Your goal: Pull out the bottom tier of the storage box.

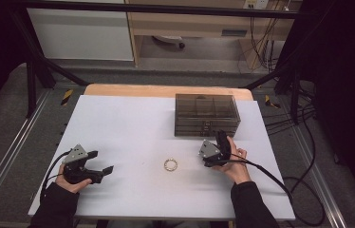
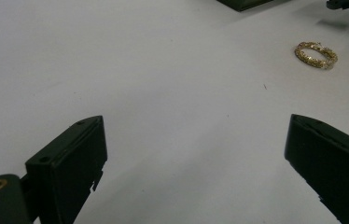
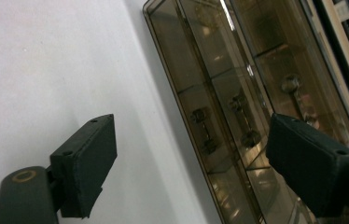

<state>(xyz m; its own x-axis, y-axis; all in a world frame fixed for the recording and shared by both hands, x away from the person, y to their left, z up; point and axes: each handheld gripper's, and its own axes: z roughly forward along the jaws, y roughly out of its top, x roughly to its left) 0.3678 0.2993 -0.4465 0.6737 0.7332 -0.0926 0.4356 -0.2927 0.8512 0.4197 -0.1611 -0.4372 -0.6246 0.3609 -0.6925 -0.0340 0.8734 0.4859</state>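
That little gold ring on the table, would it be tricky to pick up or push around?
Probably fiddly: the gold ring lies flat on the smooth white table, so wide jaws may struggle to get under it. It looks light, so a push would likely make it slide. Stood on edge, it could roll.

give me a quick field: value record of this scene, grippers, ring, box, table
left gripper: open, holds nothing, low over the table at its left
right gripper: open, holds nothing, pointed at the box's drawer fronts
ring: gold, flat on the table between the grippers, untouched
box: smoky clear drawer box, far right, drawers shut
table: white top
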